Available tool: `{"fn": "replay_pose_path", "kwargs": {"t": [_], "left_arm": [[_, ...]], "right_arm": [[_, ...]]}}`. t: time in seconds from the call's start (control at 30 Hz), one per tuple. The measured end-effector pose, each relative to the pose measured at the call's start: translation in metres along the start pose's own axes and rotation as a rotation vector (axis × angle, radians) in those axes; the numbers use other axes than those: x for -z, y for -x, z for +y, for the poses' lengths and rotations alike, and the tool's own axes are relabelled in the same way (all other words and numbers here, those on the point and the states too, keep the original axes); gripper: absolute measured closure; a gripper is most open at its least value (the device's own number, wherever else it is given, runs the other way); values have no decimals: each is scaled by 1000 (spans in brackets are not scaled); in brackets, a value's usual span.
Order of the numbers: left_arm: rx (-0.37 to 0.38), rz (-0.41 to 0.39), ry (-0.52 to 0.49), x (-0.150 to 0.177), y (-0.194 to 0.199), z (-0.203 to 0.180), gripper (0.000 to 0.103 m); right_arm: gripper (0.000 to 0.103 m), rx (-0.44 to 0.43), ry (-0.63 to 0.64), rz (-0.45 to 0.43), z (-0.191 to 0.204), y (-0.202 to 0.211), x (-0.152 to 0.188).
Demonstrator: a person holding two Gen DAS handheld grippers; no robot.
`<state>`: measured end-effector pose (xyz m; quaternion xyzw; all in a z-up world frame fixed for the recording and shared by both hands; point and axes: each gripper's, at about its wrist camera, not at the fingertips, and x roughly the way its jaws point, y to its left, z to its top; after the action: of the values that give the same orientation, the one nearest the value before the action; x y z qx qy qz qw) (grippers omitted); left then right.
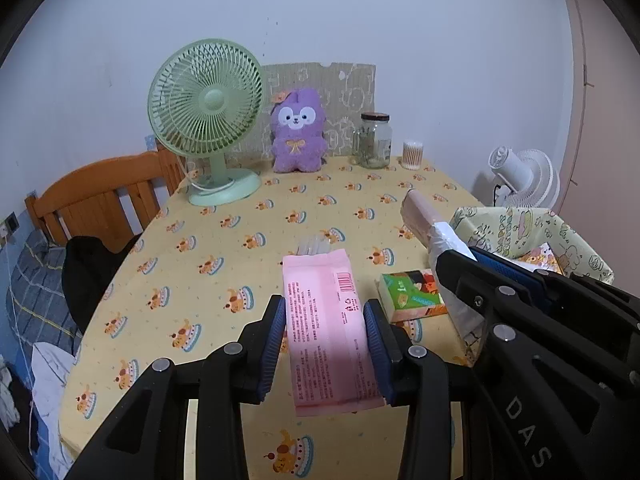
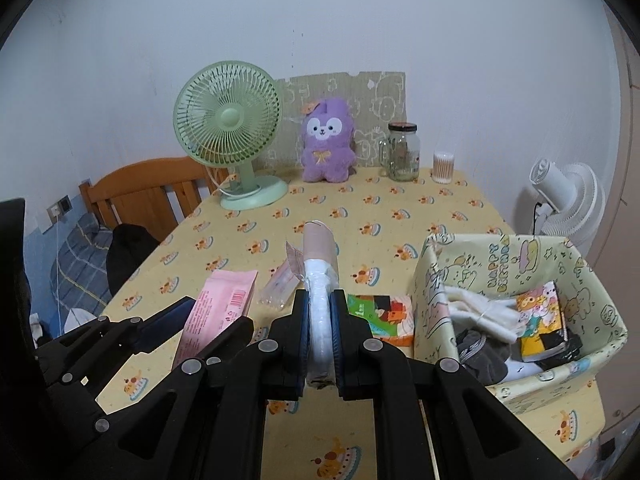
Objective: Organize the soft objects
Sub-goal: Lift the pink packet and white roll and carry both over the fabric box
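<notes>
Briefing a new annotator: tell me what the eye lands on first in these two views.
First, both grippers are loaded: the left gripper clamps a pink packet, and the right gripper pinches a wrapped roll. Behind them, a purple plush toy sits at the table's far edge beside a green fan. A patterned box of soft items stands at the right.

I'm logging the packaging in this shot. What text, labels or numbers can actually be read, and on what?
"DAS": right gripper body, seen from the left wrist.
"HAPPY BIRTHDAY": inner wall of the storage box.
Pink packet in the left gripper: barcode and print, too small to read.
Green tissue pack: lettering blurred.
</notes>
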<state>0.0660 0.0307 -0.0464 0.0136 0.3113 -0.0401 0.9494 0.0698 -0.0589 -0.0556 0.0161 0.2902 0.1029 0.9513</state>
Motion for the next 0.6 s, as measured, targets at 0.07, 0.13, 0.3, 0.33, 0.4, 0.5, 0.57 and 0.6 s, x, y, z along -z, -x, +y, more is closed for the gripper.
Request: {"fn": "replay_pose_path", "kwargs": {"t": [0.07,0.13,0.3,0.33,0.4,0.5,0.57,0.6], "left_arm": [[-1,-6,-1,-2,3,-1,62],[-3,-13,-2,-3,7,-2,62],[-8,-30,-3,-9,16,-6,62],[-9,-34,-3,-10,17,-7,62],[-10,-42,-6,-12,20,-9,62],[-6,-54,-10,-16,24,-13,62],[-6,-62,-9,-17,27,-16,62],[-9,-70,-8,-18,29,-18,62]], "right_arm": [[90,1,0,-7,-1,4,-2],[90,1,1,-10,-1,6,-3],[90,-1,7,-25,-1,15,-7],[90,-2,7,-30,-2,18,-8],[90,-2,5,-36,-4,20,-11],[90,4,5,-46,-8,23,-14],[90,5,6,-54,-10,26,-16],[90,5,4,-56,-12,28,-17]]}}
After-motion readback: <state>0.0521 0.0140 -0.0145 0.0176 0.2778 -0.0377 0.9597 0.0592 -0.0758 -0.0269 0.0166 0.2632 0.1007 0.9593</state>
